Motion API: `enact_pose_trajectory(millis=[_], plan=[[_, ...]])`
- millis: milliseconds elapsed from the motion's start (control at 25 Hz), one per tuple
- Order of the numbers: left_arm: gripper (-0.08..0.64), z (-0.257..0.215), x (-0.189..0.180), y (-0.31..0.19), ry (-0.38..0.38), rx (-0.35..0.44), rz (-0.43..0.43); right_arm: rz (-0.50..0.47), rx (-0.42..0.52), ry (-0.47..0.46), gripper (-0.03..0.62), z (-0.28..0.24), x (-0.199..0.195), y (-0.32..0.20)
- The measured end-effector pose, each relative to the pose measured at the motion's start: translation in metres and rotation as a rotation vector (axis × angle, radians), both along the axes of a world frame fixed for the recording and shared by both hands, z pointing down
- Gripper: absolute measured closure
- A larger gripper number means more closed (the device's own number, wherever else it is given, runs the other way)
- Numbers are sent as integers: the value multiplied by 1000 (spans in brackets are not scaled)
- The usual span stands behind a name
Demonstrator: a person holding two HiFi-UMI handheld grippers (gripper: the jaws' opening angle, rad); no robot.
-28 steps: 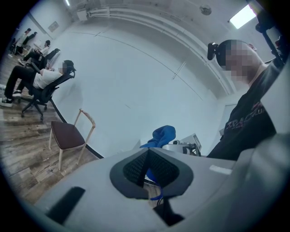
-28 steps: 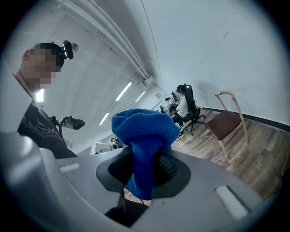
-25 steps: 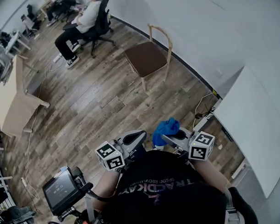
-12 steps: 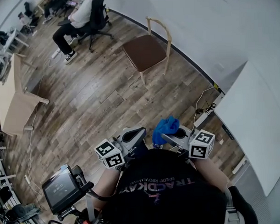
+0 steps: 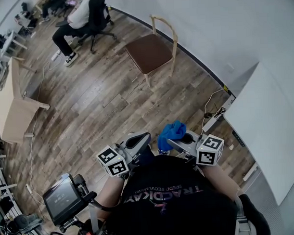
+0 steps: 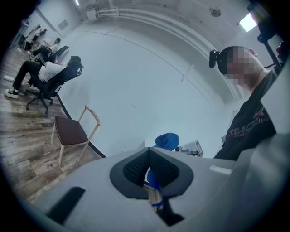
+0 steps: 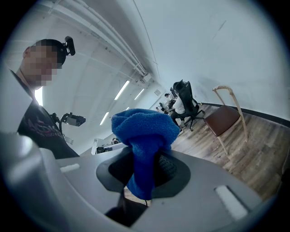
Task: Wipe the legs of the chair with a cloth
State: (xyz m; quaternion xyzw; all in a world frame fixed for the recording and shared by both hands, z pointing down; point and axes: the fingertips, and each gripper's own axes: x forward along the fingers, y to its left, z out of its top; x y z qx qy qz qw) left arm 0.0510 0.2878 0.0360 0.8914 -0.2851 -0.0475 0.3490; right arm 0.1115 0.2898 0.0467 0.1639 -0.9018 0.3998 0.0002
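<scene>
Head view: chair [image 5: 149, 51] barely shifted, well apart; my right gripper [image 5: 178, 141] jaws clamp the cloth [image 5: 171, 132], left gripper [image 5: 138, 142] jaws closed, empty; wiping hasn't begun.

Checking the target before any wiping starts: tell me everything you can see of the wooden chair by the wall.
The light wooden chair with a brown seat stands upright on the wood-plank floor, its back towards the white wall. It has slim pale legs, a flat dark brown seat and an open back: two posts joined by one curved top rail. Nothing lies on it; only the floor touches it. The blue terry cloth, pinched in the right claw, is well clear of it.
</scene>
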Motion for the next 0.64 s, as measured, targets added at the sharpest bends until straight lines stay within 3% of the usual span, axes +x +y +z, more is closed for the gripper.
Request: enact_pose_trajectory(millis=[640], plan=[[561,2,7,-1,3,-13,15,-9,-26,17,499,6,5,1]])
